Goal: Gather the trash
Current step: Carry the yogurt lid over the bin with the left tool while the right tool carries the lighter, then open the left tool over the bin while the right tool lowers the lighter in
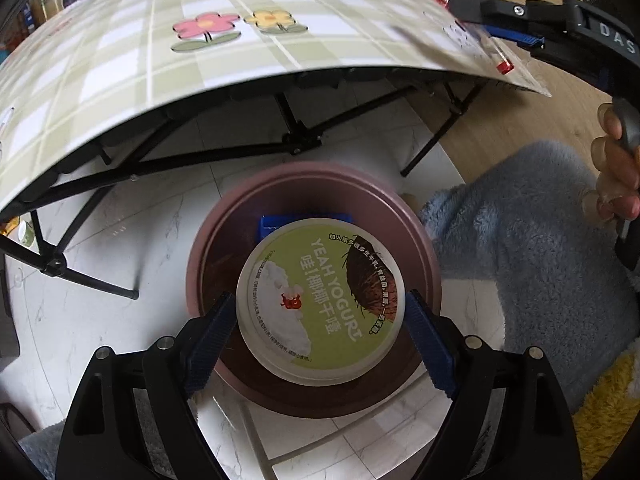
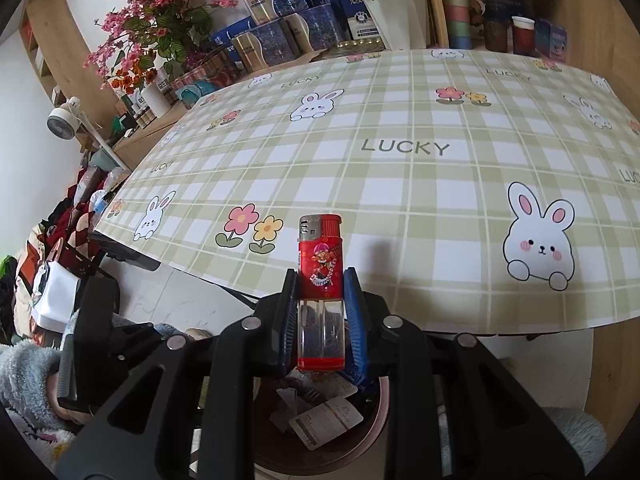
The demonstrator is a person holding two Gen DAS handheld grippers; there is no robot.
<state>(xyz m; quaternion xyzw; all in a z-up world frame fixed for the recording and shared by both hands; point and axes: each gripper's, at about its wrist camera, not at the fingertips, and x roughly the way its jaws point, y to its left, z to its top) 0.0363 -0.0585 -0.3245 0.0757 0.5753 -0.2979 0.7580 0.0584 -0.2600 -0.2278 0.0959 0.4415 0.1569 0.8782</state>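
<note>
Black arms of the left hand-held gripper point(image 1: 320, 316) are seen nearest, and between its blue pads point(image 1: 212, 332) a round yogurt tub point(image 1: 320, 300) with a green lid is held. The pads are spread wide because the tub is wide, and each side of the tub looks to be touched by one pad. The tub is held right over a pink trash bin point(image 1: 316, 264) that stands on the white floor point(image 1: 100, 240), so it is likely meant to be dropped straight in. Something blue point(image 1: 276, 222) is seen behind the tub, but what it is cannot be told. In the right wrist view, a red lighter point(image 2: 320, 280) is pinched between the nearly shut fingers of the right hand-held gripper point(image 2: 320, 304), with its metal top pointing away. The pads are pressed on the lighter's flat sides, which probably stops it from slipping. It is held at the near edge of the checked worktop point(image 2: 400, 184), above the same bin, where paper scraps point(image 2: 320, 420) are already lying. No other trash is seen on the bunny cloth. A fluffy blue sleeve point(image 1: 540, 260) is seen beside the bin.
</note>
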